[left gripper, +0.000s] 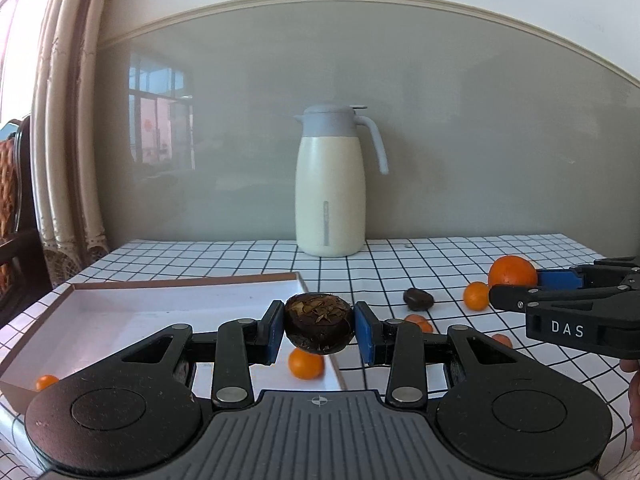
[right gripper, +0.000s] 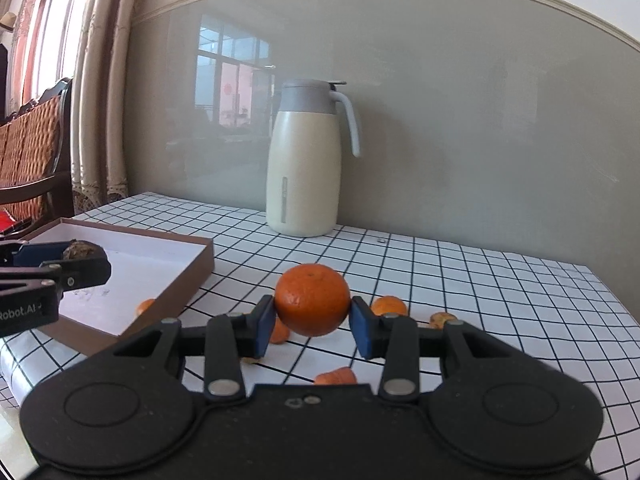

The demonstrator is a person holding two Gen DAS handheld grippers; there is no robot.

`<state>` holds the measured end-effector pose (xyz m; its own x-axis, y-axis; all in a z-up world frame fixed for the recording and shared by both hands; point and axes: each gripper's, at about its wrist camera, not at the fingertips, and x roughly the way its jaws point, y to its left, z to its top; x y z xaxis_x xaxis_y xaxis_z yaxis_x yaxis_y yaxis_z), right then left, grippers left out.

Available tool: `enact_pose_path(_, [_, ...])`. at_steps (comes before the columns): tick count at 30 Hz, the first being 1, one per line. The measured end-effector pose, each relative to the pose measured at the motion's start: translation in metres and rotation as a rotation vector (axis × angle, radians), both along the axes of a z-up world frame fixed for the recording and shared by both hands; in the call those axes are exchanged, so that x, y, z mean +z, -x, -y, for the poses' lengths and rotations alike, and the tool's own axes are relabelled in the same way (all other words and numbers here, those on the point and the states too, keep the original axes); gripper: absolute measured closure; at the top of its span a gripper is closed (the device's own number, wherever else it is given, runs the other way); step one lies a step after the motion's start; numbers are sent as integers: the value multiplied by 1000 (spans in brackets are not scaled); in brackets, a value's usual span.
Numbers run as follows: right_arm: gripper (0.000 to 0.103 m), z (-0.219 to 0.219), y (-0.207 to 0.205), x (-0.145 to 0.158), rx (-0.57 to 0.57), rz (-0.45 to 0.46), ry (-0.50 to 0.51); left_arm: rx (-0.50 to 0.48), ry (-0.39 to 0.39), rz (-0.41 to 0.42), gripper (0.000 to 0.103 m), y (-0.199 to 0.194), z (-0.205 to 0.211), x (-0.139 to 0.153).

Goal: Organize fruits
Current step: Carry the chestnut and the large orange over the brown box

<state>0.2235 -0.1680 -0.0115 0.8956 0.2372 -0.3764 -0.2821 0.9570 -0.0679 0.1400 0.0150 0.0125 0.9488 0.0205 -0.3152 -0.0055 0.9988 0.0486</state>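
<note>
My left gripper (left gripper: 319,330) is shut on a dark brown fruit (left gripper: 319,323) with dry leaves on top, held above the near right edge of a shallow brown box (left gripper: 120,300) with a white floor. Two small oranges lie in the box (left gripper: 306,364) (left gripper: 47,382). My right gripper (right gripper: 311,322) is shut on a large orange (right gripper: 312,299), lifted over the checked tablecloth; it also shows at the right of the left wrist view, gripper (left gripper: 516,290) and orange (left gripper: 512,272). The left gripper (right gripper: 86,258) with its dark fruit (right gripper: 78,249) shows over the box (right gripper: 176,284) in the right wrist view.
A cream jug (left gripper: 330,184) with a grey lid stands at the back against the wall. Loose on the cloth lie another dark fruit (left gripper: 418,299), a small orange (left gripper: 476,295) and several small orange pieces (right gripper: 388,305) (right gripper: 336,376). A chair and curtain (right gripper: 36,152) are at the left.
</note>
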Motion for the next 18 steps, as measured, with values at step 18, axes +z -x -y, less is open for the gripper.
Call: enact_pose_path(18, [71,-33,1,2,71,17,-14,81,-1,4,65,9,-36,0])
